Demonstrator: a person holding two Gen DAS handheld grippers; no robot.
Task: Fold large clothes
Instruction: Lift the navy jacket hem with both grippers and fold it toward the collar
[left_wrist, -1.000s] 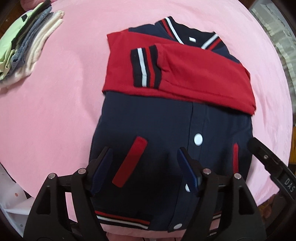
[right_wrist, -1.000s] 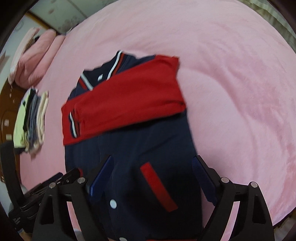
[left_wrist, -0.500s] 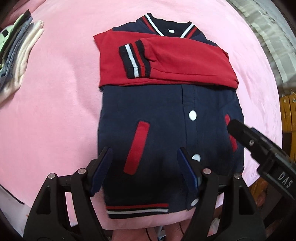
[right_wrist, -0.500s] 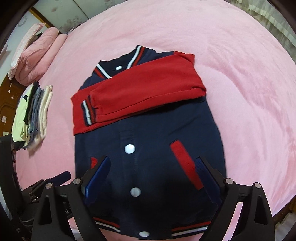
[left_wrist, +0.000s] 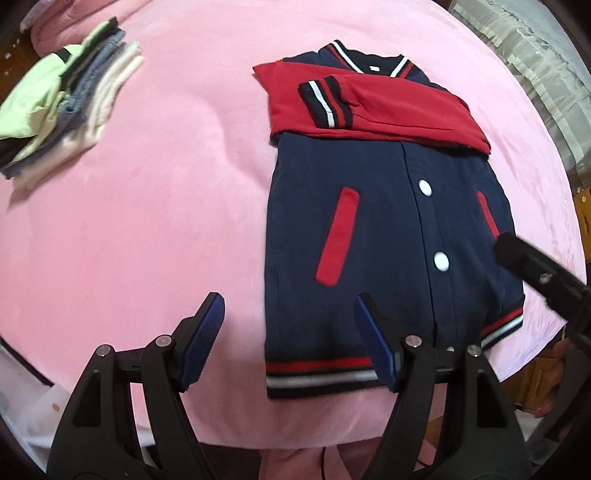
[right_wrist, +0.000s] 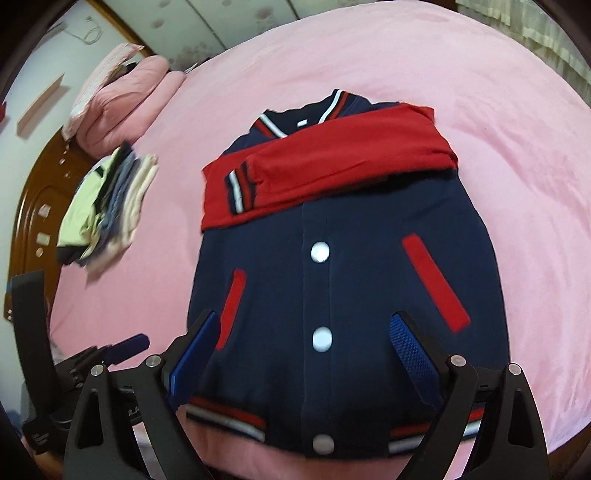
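A navy jacket (left_wrist: 388, 229) with red sleeves (left_wrist: 369, 107) is laid flat, front up, on a pink bedspread (left_wrist: 147, 206). Both sleeves are folded across the chest, so a tidy rectangle is formed, its long axis running from the striped hem (left_wrist: 321, 373) at the near edge of the bed to the collar (left_wrist: 369, 59) at the far end.

The left gripper (left_wrist: 290, 339) is held above the bed with its jaws wide apart and nothing between them. In the left wrist view it is seen to straddle the jacket's left side edge near the hem corner: one finger hangs over bare bedspread, the other over navy cloth. The right gripper (right_wrist: 303, 350) is likewise spread and empty, and is poised over the lower middle of the jacket, just above the hem and beside the snap placket (right_wrist: 320, 295). No cloth is touched by either, as far as can be judged.

The coming move is judged to be a fold along the long axis, hem carried up toward the collar. For that, the hem lies just below and ahead of both grippers. The left one is nearer the left hem corner; the right hem corner (right_wrist: 476, 417) lies off to the side of the right gripper, so a sideways shift is probably called for there.

A stack of folded clothes (left_wrist: 62, 110) is set well apart, to the far left.
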